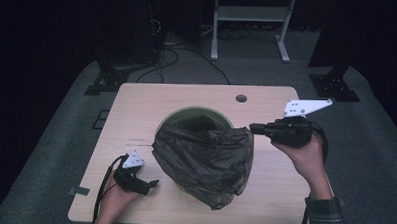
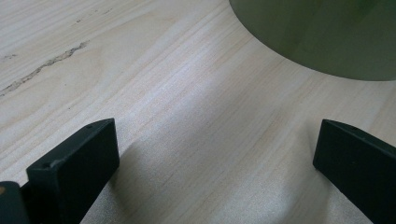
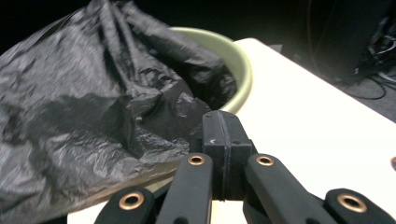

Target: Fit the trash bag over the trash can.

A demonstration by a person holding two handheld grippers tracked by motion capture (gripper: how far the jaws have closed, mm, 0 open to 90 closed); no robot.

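Right gripper [image 1: 252, 128] pinches bag [image 1: 205, 160], draped toward the person.

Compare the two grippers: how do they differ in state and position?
The left gripper has its jaws wide apart over bare table, holding nothing; the right gripper is shut on the black bag's edge. The left sits low near the table's front; the right is raised beside the green bin. Both have black jaws and a pale plate.

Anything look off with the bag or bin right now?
Yes: the black bag isn't seated in the green bin; it drapes over the near side onto the table, with the right gripper pinching one edge.
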